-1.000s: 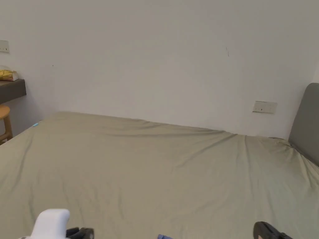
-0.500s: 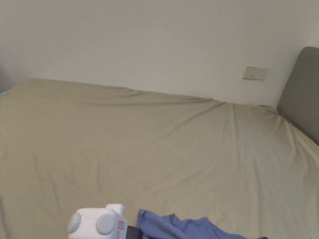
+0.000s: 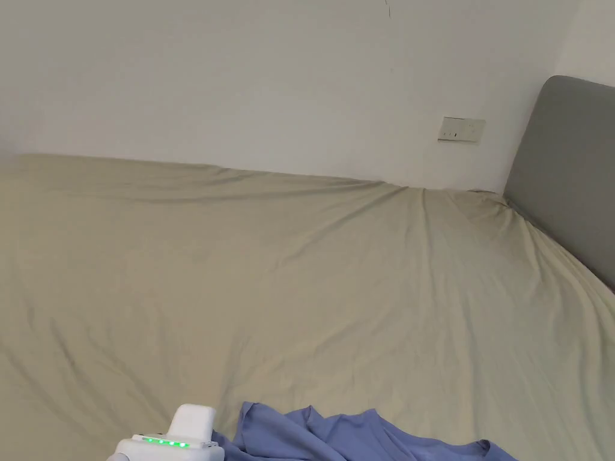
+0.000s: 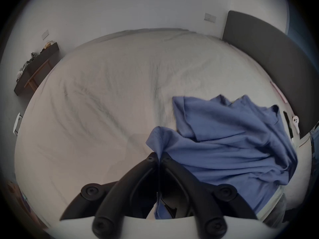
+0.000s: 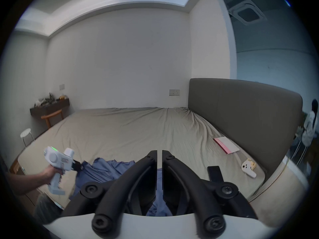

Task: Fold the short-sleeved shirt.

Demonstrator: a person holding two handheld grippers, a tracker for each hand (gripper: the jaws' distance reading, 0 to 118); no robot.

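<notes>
The shirt (image 4: 224,144) hem is pinched in the left gripper (image 4: 158,158); the right gripper (image 5: 159,154) is nearly closed, empty; cloth beyond the fingers should be drawn taut across the bed (image 3: 300,270).

The shirt (image 4: 229,144) is a plain medium blue with no print, its stitched hems the same blue. It lies on a bed sheet (image 3: 312,288) of plain pale khaki-beige, behind which the wall (image 3: 240,78) is off-white and the headboard (image 5: 241,108) a flat dark grey. The left gripper (image 4: 158,158) has matt black jaws; its body (image 5: 58,160) is white with a row of green lights on top. The right gripper (image 5: 159,154) has black jaws too, above a white housing. A booklet (image 5: 226,145) by the headboard is white with a pink edge.
</notes>
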